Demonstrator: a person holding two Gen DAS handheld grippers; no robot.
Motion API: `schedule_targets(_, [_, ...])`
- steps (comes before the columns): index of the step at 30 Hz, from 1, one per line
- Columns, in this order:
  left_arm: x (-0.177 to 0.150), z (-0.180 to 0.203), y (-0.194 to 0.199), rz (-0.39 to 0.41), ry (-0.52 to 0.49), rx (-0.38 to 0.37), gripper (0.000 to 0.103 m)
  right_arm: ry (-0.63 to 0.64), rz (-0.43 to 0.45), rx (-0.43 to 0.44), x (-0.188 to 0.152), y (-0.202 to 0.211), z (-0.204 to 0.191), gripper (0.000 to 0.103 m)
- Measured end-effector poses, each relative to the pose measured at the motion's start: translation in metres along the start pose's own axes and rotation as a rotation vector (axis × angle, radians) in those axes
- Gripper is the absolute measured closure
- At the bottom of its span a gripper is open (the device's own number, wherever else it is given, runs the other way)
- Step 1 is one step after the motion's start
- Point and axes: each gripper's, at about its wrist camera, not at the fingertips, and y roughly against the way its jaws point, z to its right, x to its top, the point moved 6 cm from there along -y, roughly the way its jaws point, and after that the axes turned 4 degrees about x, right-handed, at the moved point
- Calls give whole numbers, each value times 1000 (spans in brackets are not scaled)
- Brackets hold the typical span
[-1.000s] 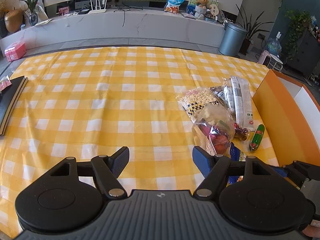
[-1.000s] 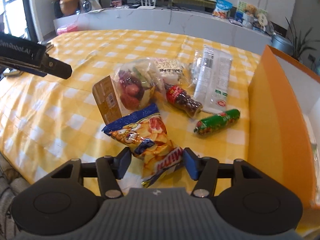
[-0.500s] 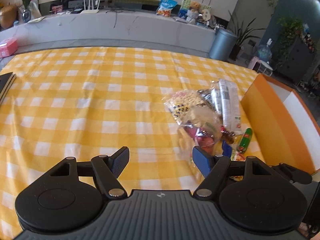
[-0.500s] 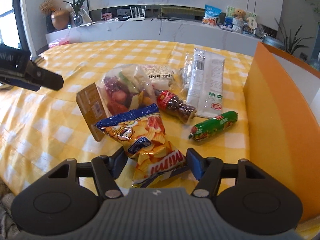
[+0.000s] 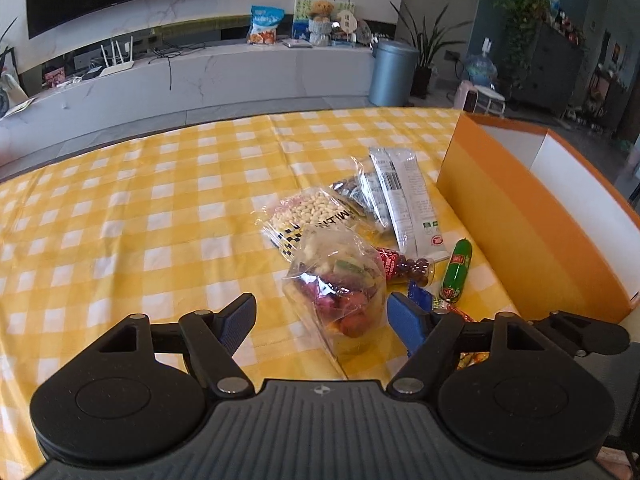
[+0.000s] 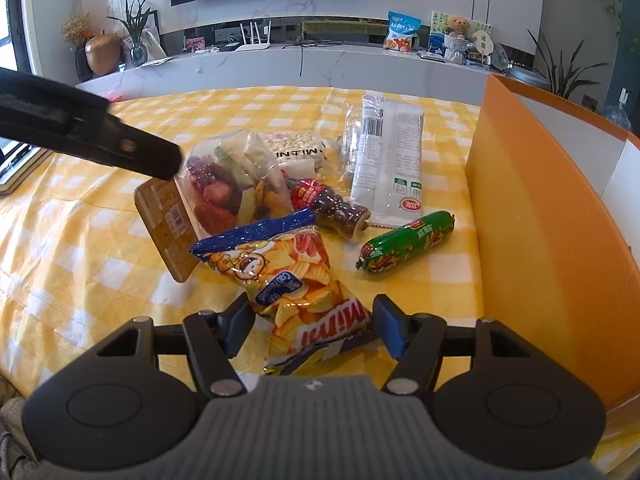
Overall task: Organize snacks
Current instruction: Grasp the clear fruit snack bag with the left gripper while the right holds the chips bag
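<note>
A pile of snacks lies on the yellow checked tablecloth (image 5: 120, 232). My right gripper (image 6: 312, 326) is open, its fingers either side of the near end of a chips bag (image 6: 288, 280) without squeezing it. My left gripper (image 5: 322, 322) is open and empty, just in front of a clear bag of dried fruit (image 5: 340, 280), which also shows in the right wrist view (image 6: 232, 184). A green sausage (image 6: 408, 242), a red pack of dark candies (image 6: 328, 206), a white wrapped pack (image 6: 394, 160) and a peanut bag (image 5: 308, 216) lie behind. An orange box (image 6: 532, 208) stands at the right.
The left gripper's arm (image 6: 80, 128) crosses the left of the right wrist view. A white TV bench (image 5: 200, 76) with a router and snack bags runs along the back wall. A grey bin (image 5: 392, 72) stands on the floor behind the table.
My left gripper has swung right, so the snack pile and dried fruit bag now sit nearer its fingers. My right gripper has tilted up slightly; the chips bag stays between its open fingers.
</note>
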Motion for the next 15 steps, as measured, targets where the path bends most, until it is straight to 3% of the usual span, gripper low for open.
schedule_targets(7, [13, 4, -55, -159, -18, -26, 9, -29, -1, 17, 2, -2, 5, 39])
schedule_targets(10, [16, 1, -79, -224, 66, -61, 4, -25, -6, 21, 2, -3, 5, 39])
schedule_targets(15, [13, 8, -100, -258, 86, -76, 4, -30, -5, 28, 2, -5, 6, 38])
